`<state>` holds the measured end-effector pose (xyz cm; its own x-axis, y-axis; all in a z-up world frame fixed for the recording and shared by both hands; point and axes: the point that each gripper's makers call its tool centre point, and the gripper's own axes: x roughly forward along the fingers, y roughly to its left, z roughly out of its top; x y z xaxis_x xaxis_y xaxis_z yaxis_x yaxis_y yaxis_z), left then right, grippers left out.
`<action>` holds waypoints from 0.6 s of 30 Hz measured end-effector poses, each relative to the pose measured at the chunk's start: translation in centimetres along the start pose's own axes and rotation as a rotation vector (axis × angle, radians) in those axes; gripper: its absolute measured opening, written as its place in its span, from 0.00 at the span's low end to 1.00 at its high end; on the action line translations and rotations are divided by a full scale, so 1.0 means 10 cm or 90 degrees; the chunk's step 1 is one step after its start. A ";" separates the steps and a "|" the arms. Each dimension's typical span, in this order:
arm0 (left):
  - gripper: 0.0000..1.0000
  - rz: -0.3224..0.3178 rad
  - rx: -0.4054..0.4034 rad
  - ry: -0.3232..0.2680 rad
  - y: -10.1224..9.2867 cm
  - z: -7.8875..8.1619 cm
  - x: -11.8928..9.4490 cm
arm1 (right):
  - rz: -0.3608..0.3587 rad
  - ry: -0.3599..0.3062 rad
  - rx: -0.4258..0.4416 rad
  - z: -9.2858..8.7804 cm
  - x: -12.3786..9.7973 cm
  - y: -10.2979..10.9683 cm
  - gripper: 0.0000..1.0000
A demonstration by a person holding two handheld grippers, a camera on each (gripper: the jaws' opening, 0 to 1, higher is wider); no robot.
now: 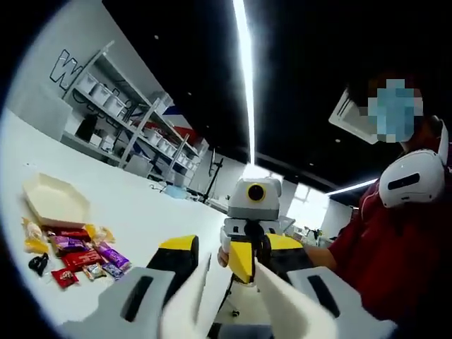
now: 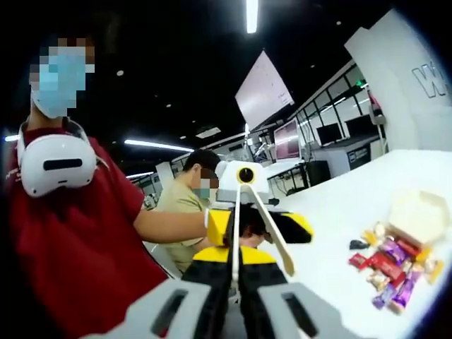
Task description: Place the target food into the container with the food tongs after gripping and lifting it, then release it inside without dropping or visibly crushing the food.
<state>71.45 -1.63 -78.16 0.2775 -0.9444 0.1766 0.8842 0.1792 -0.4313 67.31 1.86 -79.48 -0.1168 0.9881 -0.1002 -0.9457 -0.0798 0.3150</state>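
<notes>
My left gripper is shut on white food tongs, whose two arms spread apart and point up between its yellow-tipped jaws. From the right gripper view the left gripper faces the camera with the tongs sticking out. My right gripper has its jaws together with nothing in them, and it hangs right in front of the tongs. A pile of wrapped snacks lies on the white table beside a white hexagonal container. Both grippers are well above and away from the food.
A person in a red shirt stands close behind both grippers. Another person sits further back. Metal shelves with bins line the wall beyond the table. The table's edge runs near the grippers.
</notes>
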 end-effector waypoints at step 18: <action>0.43 0.009 0.005 -0.007 -0.02 0.05 -0.02 | -0.001 -0.004 -0.013 0.05 0.00 0.03 0.00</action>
<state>71.46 -1.36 -77.64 0.2937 -0.9387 0.1807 0.8830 0.1940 -0.4274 67.15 1.94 -78.87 -0.1132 0.9891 -0.0942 -0.9518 -0.0807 0.2959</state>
